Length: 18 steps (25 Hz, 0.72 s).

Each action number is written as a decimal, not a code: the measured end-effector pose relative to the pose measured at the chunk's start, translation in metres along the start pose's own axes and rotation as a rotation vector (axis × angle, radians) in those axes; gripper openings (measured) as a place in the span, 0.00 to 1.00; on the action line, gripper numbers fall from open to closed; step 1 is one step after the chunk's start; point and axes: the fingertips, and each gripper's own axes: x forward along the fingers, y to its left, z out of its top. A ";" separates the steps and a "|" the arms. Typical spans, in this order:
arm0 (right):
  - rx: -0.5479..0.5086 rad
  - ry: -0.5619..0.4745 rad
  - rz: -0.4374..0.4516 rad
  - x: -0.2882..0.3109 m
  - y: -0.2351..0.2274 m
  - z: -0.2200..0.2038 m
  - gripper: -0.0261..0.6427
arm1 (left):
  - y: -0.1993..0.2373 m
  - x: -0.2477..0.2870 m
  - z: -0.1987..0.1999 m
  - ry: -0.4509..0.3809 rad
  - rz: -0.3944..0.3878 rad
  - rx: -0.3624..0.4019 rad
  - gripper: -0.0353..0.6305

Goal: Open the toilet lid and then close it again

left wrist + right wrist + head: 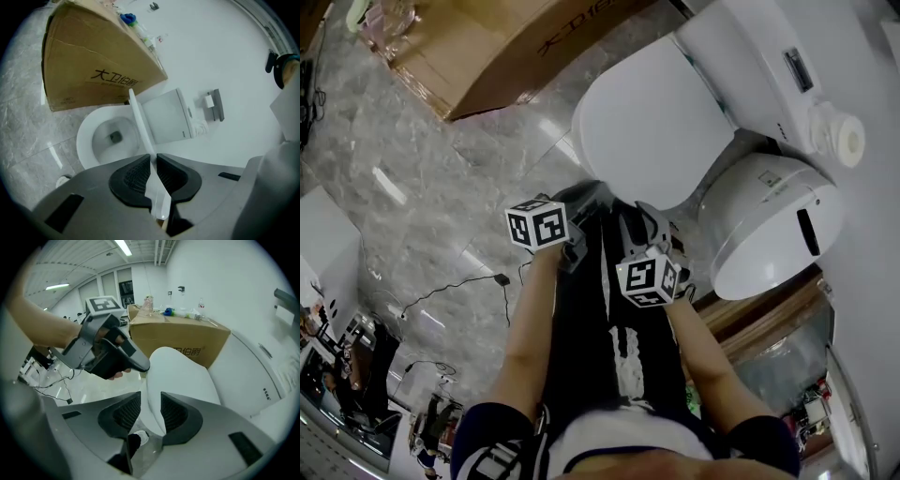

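L tongs [153, 157] grip lid [141, 124] edge; bowl [85, 140] partly hid behind.

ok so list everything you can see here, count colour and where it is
toilet lid: one, white, partly raised
toilet bowl: one, white, open below the lid
cistern: one, white, behind the lid
cardboard box: one, brown, beside the toilet
domed bin: one, white with a dark slot, on the toilet's other side
floor: one, grey marble, under everything
cable: one, black, lying on the floor
left gripper: one, grey with black fingers, shut on the lid's front edge
right gripper: one, same colours, fingers apart by the lid's edge
arms: two, bare, lower middle of the head view
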 end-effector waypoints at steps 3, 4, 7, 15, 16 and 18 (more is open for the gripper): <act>-0.048 0.015 -0.058 -0.003 -0.007 -0.002 0.18 | -0.016 0.001 0.007 0.014 -0.016 0.027 0.14; -0.060 0.021 -0.081 -0.004 -0.011 -0.002 0.18 | -0.022 0.001 0.010 0.018 -0.025 0.036 0.14; -0.078 0.030 -0.149 -0.007 -0.026 0.000 0.18 | -0.040 0.002 0.019 0.029 -0.054 0.071 0.15; -0.013 -0.047 -0.144 -0.033 -0.055 0.016 0.16 | -0.078 0.007 0.037 0.027 -0.095 0.108 0.15; -0.003 -0.054 -0.134 -0.036 -0.059 0.018 0.16 | -0.081 0.008 0.040 0.024 -0.101 0.112 0.15; 0.016 -0.069 -0.109 -0.041 -0.067 0.021 0.16 | -0.089 0.011 0.044 0.020 -0.106 0.120 0.15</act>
